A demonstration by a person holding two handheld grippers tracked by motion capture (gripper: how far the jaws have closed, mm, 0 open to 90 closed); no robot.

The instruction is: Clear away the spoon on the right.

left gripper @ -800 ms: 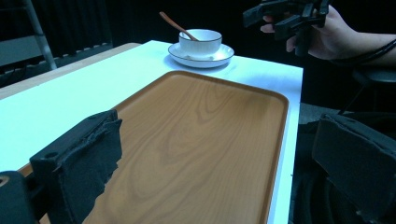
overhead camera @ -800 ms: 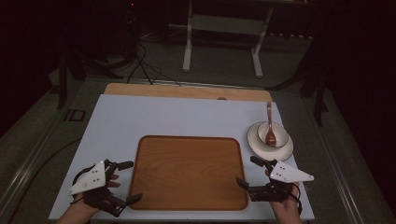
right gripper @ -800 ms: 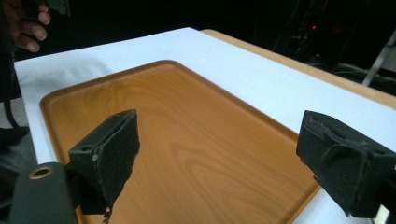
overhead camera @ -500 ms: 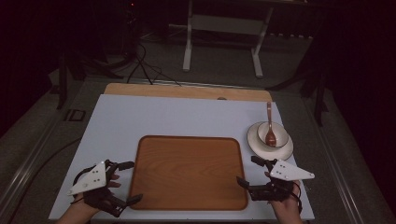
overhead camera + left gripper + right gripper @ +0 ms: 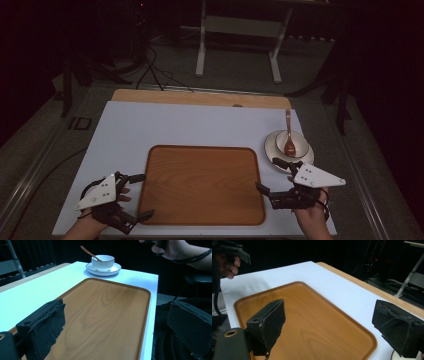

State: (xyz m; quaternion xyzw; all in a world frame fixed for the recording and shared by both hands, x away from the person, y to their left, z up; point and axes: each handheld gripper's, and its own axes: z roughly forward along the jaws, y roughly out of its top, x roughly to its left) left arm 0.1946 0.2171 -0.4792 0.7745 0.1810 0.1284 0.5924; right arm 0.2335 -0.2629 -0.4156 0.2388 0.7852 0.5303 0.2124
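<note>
A wooden tray lies empty at the near middle of the white tabletop. My left gripper hovers at the tray's left edge, open, nothing between its jaws. My right gripper sits at the tray's right edge, also open and empty. At the right stands a white bowl on a saucer, with a wooden spoon resting in it. In the left gripper view the open left gripper frames the tray, bowl beyond. In the right gripper view the right gripper spans the tray.
A strip of wooden table edge runs along the far side of the white top. Cables and a metal stand are on the dark floor beyond. The other hand shows at the top right of the left gripper view.
</note>
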